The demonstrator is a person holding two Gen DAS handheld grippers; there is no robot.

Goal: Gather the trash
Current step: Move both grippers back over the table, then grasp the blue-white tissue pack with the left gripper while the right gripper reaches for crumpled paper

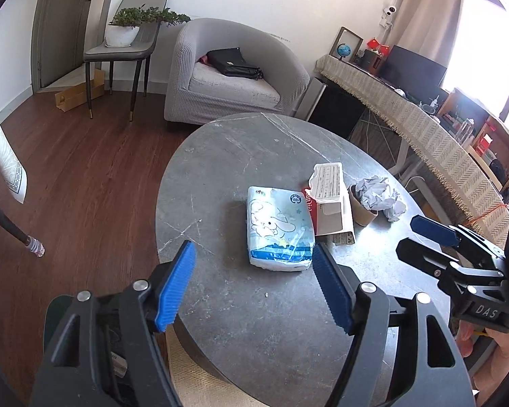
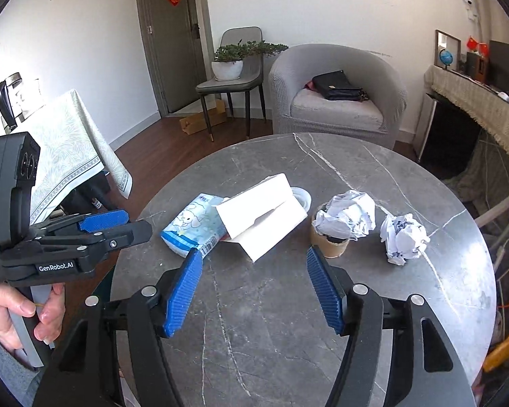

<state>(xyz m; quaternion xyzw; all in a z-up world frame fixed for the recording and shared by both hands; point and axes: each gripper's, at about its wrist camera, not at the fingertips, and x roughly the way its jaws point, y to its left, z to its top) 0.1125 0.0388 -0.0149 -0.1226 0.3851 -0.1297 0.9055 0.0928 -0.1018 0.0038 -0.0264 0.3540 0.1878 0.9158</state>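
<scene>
Left gripper (image 1: 254,285): jaws spread, hovering near the tissue pack, gripping nothing.
Right gripper (image 2: 252,291): jaws spread above the round grey marble table (image 2: 288,339).
Tissue pack (image 1: 280,229): flat at table centre.
Torn carton (image 2: 261,215): just beyond the pack, touching it.
Paper cup (image 2: 329,242): right of carton, stuffed with crumpled paper (image 2: 346,217).
Paper ball (image 2: 403,237): loose, farthest right.
Armchair (image 1: 227,78): beyond the table.

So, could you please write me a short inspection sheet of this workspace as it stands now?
Surface: round grey table, white veins.
Job's things: paper cup stuffed with crumpled paper; loose paper ball beside it; opened carton.
Clutter: tissue pack lying flat.
Tools: left tool and right tool open, empty, above the table.
Cables: nothing seen on the table.
Surroundings: armchair with black bag, potted plant on chair.
</scene>
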